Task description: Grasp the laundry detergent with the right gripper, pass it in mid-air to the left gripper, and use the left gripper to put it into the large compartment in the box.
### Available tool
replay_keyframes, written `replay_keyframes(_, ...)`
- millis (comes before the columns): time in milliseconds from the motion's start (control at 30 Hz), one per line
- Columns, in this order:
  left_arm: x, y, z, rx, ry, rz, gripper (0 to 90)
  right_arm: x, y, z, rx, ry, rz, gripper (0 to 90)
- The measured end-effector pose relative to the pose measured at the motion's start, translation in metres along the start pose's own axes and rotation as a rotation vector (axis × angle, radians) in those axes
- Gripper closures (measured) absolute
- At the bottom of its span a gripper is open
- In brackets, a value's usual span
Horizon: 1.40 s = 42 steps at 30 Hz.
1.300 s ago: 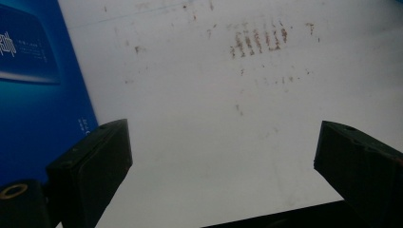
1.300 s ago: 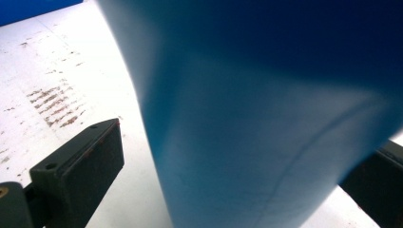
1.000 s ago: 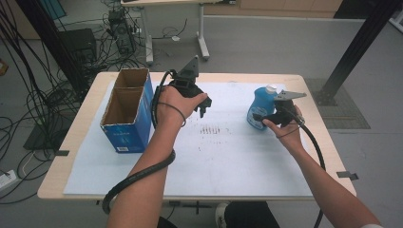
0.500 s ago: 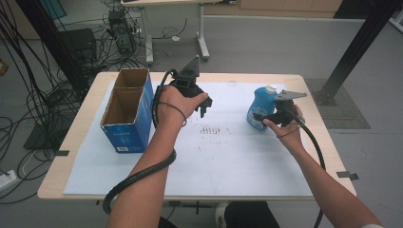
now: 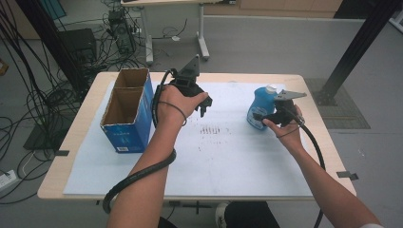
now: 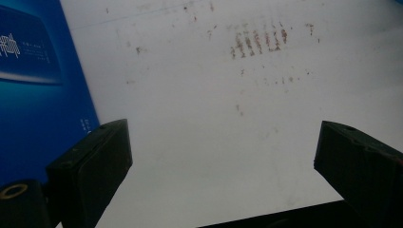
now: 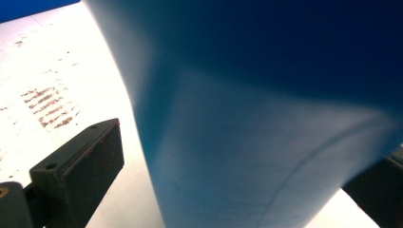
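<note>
The right gripper (image 5: 260, 115) is sitting around the blue bottle (image 5: 261, 107) on the table's right side, jaws spread either side, one not quite touching. Further over, the left gripper (image 5: 205, 105) is hovering wide open beside the cardboard box (image 5: 124, 128).

A light wooden table (image 5: 304, 80) stands on a grey floor (image 5: 266, 47), its top covered by a white sheet (image 5: 228, 161) with faint reddish-brown marks near the middle. Black cables (image 5: 43, 95) tangle on the floor to the left. Behind, the white legs of a second table (image 5: 202, 42) rise, with what may be electronic equipment (image 5: 119, 28) beside them. A dark post (image 5: 354, 52) slants at right.
</note>
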<state>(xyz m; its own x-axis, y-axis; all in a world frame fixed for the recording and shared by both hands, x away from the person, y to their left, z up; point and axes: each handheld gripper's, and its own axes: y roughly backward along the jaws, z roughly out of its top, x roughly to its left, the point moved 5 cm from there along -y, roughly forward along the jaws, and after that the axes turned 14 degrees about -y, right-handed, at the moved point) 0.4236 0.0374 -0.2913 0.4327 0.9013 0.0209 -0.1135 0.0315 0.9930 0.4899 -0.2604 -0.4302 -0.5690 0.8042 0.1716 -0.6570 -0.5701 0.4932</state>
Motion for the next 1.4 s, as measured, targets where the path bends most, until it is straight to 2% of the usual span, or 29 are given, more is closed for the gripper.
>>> replay_keyframes(1400, 0.0007, 0.0001, -0.0008, -0.001, -0.002, 0.001, 5.8, 0.0023, 0.0013, 0.0020, -0.014, 0.013, -0.002, 1.0)
